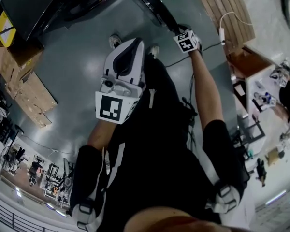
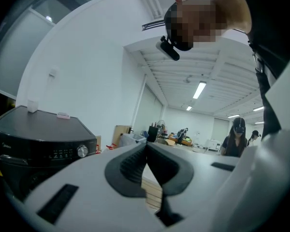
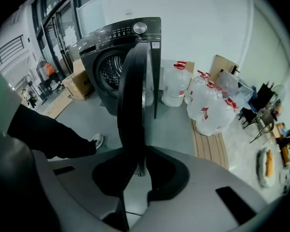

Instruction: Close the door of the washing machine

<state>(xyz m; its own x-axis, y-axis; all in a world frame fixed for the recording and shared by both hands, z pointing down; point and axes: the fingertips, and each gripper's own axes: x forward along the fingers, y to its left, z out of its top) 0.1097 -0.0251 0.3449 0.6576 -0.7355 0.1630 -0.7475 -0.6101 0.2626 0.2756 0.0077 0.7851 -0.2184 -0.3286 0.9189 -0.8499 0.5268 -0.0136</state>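
The dark grey front-loading washing machine (image 3: 111, 52) sits against the white wall with its round dark-rimmed door (image 3: 133, 91) swung wide open, edge-on to the right gripper (image 3: 141, 151), whose jaws are nipped onto the rim. The door looks stiff, fairly heavy and glazed, so the outer rim away from the hinge seems the best place to hold it. The left gripper (image 2: 146, 148) has its jaws together on nothing. Clear red-capped water jugs (image 3: 176, 83) and white plastic bags (image 3: 215, 105) sit off to the side, probably clear of the swing. The person's own leg (image 3: 48, 134) looks nearer.
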